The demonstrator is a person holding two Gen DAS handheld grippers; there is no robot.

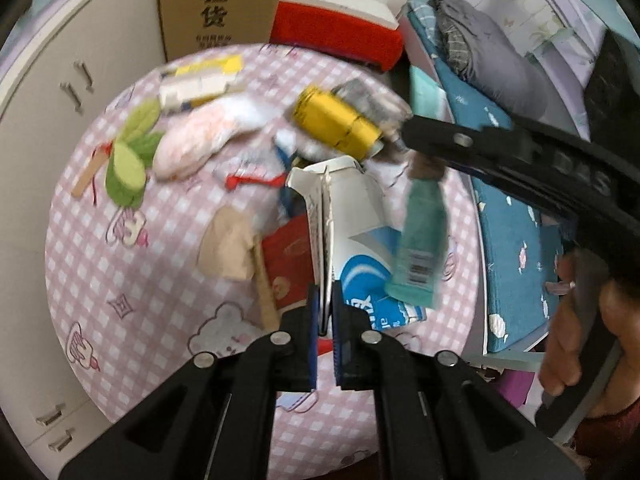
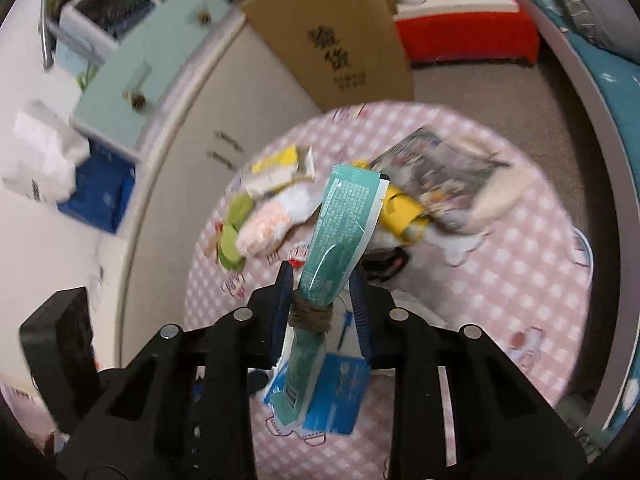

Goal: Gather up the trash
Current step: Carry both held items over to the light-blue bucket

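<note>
**One sachet lifted, most litter still on the table**

The left gripper (image 1: 326, 316) pinches the rim of a white-and-blue bag (image 1: 352, 216), jaws nearly together. The right gripper (image 2: 322, 300) clamps a teal sachet (image 2: 340, 224) at its twine-wrapped neck, above the bag. A yellow can (image 1: 336, 126), cartons and wrappers remain scattered on the pink checked table (image 1: 120, 248), so collecting looks far from finished.

Two claws: the left claw (image 1: 326, 312) and the right claw (image 2: 322, 296). Ahead of the left claw: one white bag (image 1: 352, 216), one teal sachet (image 1: 422, 240), one yellow can (image 1: 340, 124), one red packet (image 1: 290, 260), one brown paper scrap (image 1: 228, 244).
</note>
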